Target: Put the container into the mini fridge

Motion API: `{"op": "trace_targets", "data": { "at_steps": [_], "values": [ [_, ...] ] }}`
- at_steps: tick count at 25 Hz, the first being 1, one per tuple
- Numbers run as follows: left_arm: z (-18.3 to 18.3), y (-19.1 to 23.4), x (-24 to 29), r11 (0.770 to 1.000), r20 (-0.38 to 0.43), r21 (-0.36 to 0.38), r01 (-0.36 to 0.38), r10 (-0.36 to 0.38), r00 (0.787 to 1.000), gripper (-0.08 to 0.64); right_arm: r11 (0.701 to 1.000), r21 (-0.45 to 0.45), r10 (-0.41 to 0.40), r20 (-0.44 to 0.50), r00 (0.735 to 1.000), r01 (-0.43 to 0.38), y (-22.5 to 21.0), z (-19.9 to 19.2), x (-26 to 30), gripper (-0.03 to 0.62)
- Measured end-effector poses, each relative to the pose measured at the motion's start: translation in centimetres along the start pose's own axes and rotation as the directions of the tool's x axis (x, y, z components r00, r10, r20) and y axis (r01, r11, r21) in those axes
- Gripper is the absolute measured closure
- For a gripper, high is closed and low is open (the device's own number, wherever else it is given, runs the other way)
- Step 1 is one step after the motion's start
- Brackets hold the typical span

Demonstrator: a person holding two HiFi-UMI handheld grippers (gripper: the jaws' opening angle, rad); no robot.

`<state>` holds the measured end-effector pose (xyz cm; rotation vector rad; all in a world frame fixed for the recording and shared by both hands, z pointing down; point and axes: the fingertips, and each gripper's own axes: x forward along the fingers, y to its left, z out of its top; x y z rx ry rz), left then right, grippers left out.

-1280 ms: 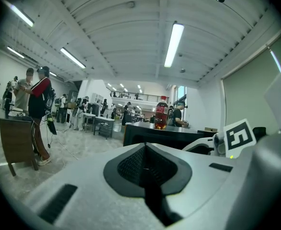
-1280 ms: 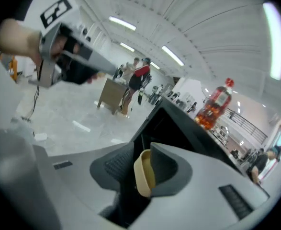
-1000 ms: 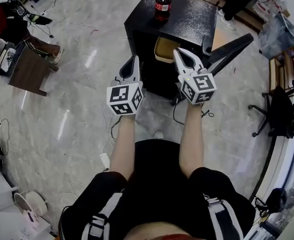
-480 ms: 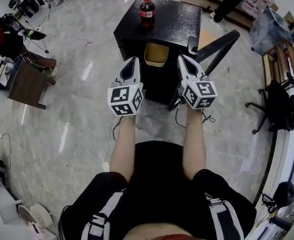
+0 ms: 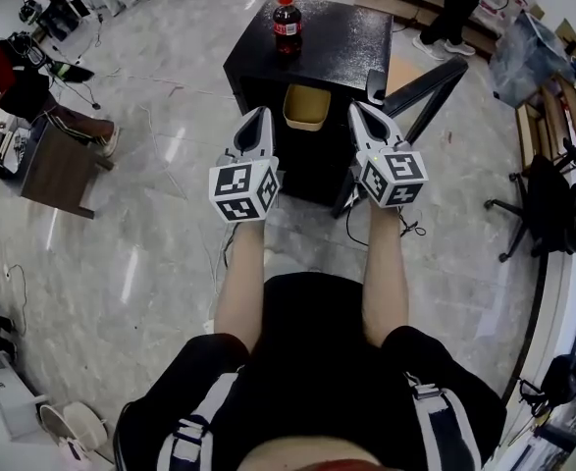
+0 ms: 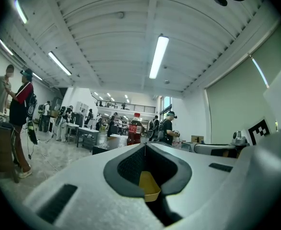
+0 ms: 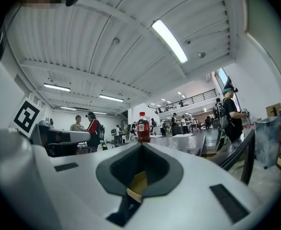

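A tan open-topped container sits inside the black mini fridge, just behind its front opening. The fridge door hangs open to the right. My left gripper is shut and empty, a little left of the container and in front of the fridge. My right gripper is also shut and empty, just right of the container. In the left gripper view the container shows through the gap behind the closed tips of the left gripper. The right gripper view shows the container the same way, below the right gripper.
A cola bottle stands on the fridge top, also seen as a bottle and a bottle in the gripper views. A brown desk stands at left, an office chair at right, and cables lie on the floor. People stand in the background.
The right gripper was close against the container's rim one second ago and now sits slightly apart from it. Both grippers stay shut, and the container has not moved.
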<state>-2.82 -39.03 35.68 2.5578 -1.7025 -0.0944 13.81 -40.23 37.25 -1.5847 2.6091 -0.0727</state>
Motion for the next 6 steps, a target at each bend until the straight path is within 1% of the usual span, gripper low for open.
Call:
{"op": "trace_targets", "data": {
  "at_steps": [6],
  "values": [
    [0.02,0.00,0.36,1.000,-0.001,0.011,0.002,-0.002,1.000,0.549,1.000,0.003,0.006,0.007,1.000,-0.006,-0.35,-0.07,-0.03,0.581]
  ]
}}
